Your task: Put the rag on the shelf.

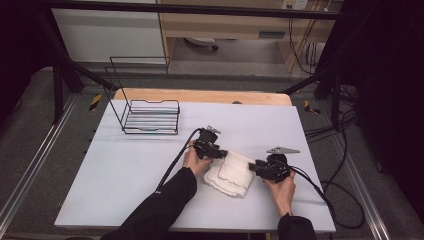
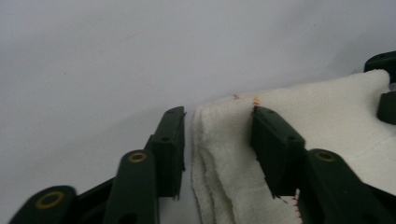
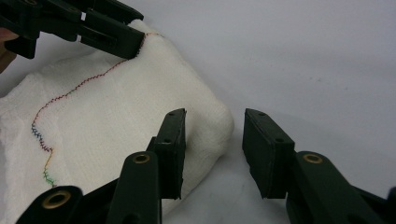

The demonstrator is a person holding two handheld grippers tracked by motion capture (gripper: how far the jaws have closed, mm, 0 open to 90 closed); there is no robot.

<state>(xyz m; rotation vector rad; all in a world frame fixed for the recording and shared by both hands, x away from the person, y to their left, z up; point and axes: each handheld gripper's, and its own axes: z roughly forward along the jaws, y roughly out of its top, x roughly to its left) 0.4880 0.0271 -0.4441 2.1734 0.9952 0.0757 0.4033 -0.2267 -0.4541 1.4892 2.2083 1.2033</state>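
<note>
High view: a folded white cloth [image 1: 231, 173] lies on the pale counter [image 1: 125, 165] between the two tongs, the left tongs [image 1: 223, 154] at its far-left corner and the right tongs [image 1: 252, 167] at its right edge. In the left gripper view the left tongs [image 2: 218, 140] stand released, straddling the cloth's [image 2: 327, 112] folded edge, one jaw on the cloth, the other on bare counter. In the right gripper view the right tongs [image 3: 214, 144] are also released, the cloth's [image 3: 116, 116] rounded corner just by the left jaw.

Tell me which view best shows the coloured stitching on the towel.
Right gripper view: the stitching snakes across the white towel, red to blue to green. Left gripper view catches just a few stitches at the towel's edge. High view shows it as a faint dark line.
</note>
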